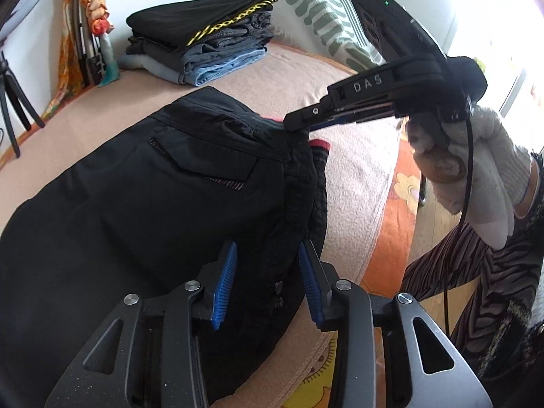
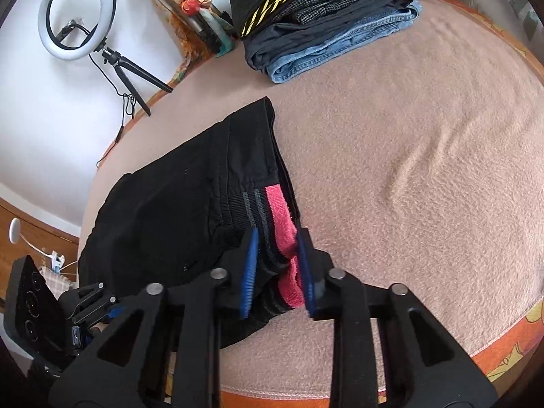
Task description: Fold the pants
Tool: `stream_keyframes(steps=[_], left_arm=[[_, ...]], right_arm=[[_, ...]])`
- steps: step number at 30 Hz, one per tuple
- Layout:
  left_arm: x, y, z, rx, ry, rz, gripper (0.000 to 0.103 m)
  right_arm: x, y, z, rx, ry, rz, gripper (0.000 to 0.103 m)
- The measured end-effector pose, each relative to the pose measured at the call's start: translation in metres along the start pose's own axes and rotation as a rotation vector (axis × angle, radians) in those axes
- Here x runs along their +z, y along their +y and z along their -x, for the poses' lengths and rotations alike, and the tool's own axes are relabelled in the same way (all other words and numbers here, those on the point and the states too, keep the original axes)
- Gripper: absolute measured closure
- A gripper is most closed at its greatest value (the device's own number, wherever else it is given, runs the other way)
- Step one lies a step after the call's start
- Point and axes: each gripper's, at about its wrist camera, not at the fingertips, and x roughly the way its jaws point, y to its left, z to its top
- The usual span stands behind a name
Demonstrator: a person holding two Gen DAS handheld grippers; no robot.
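Gripping the black fabric pants [image 1: 142, 210], lying on the pink blanket-covered bed [image 2: 408, 156]: right gripper [image 2: 277, 272] pinches the red-striped waistband [image 2: 282, 224]; left gripper [image 1: 267, 282] straddles the edge, grip uncertain. Lift both evenly, keeping layers aligned.

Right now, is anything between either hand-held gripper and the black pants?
Nothing visible. The right hand-held gripper already pinches the pants at the pink-trimmed waistband; the left hand-held gripper straddles the near edge, fingers apart. The folded clothes stack lies apart.
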Motion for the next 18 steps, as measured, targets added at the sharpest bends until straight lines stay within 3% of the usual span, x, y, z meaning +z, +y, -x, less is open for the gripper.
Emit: stream_keyframes(steps=[2,4,6,11,18], left_arm=[[-0.006,-0.003,-0.004,0.047,0.008,-0.033,0.067],[-0.009,-0.002,-0.005,0.049,0.009,-0.039,0.068],[-0.01,-0.003,-0.003,0.022,0.005,-0.042,0.084],[-0.015,-0.008,0.007,-0.032,0.008,-0.04,0.093],[-0.021,0.003,0.01,-0.101,0.002,0.029,0.094]], right_arm=[[0.0,-0.003,0.004,0.024,-0.012,-0.014,0.09],[-0.001,-0.003,0.01,0.046,-0.021,-0.021,0.092],[-0.003,-0.003,0.016,0.072,-0.029,-0.029,0.093],[-0.015,-0.013,0.032,0.165,-0.032,-0.096,0.094],[-0.02,-0.014,0.011,0.079,-0.001,-0.052,0.09]])
